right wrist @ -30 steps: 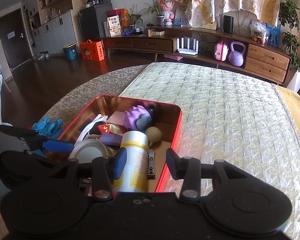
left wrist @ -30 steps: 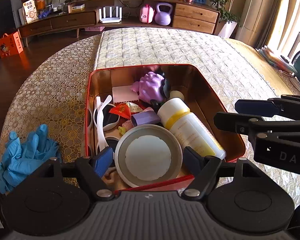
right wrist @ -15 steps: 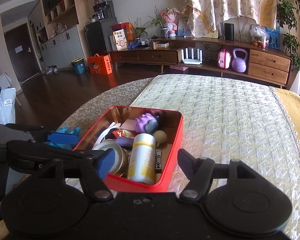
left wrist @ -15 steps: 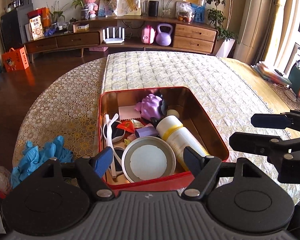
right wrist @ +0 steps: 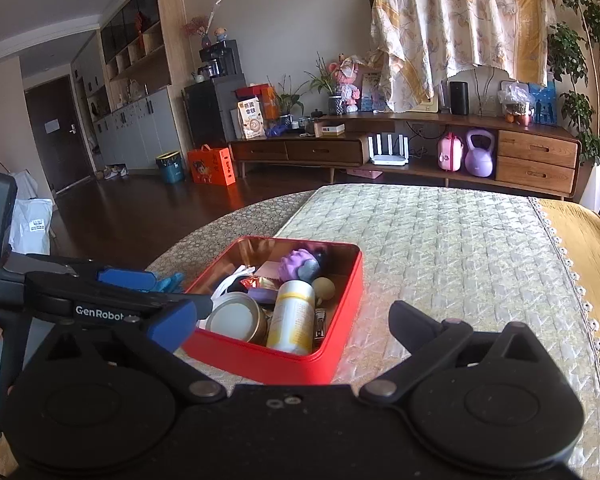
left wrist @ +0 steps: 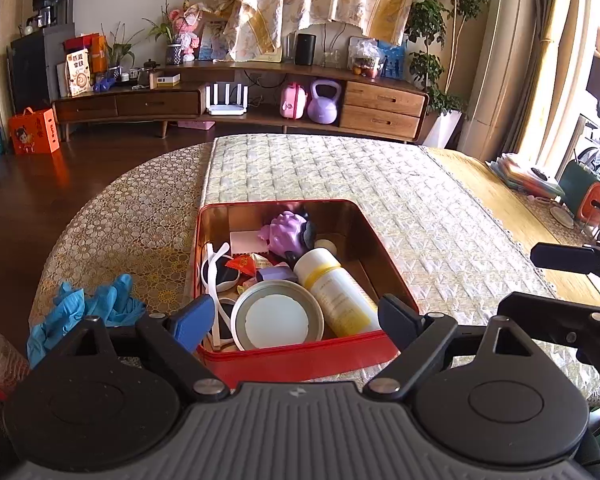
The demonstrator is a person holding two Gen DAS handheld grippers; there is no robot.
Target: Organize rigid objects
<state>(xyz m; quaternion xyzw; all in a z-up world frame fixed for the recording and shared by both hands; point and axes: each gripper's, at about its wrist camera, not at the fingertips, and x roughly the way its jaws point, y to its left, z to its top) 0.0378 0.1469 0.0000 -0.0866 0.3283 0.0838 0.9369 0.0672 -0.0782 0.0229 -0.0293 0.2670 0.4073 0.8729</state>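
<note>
A red tin (left wrist: 296, 354) sits on the quilted table cover. It holds a round metal can (left wrist: 278, 320), a white bottle with a yellow band (left wrist: 336, 292), a purple toy (left wrist: 286, 232), white sunglasses (left wrist: 216, 276) and small packets. My left gripper (left wrist: 295, 318) hovers just short of the tin's near wall, its jaws opening with nothing gripped. My right gripper (right wrist: 291, 323) hangs over the tin's (right wrist: 268, 364) near right corner, jaws also opening wide and empty. The bottle (right wrist: 294, 320) and can (right wrist: 236, 318) lie ahead of it. Each gripper shows at the edge of the other's view.
Blue rubber gloves (left wrist: 84, 312) lie in a heap left of the tin. A clear plastic bottle (left wrist: 0, 360) is at the lower left edge. Stacked books (left wrist: 528, 176) and an orange box (left wrist: 596, 204) sit at the far right. A wooden cabinet (left wrist: 236, 104) lines the far wall.
Both grippers have drawn back and risen from the tin, which now looks smaller and farther. The right jaws have spread from narrow to wide; the left jaws have also widened.
</note>
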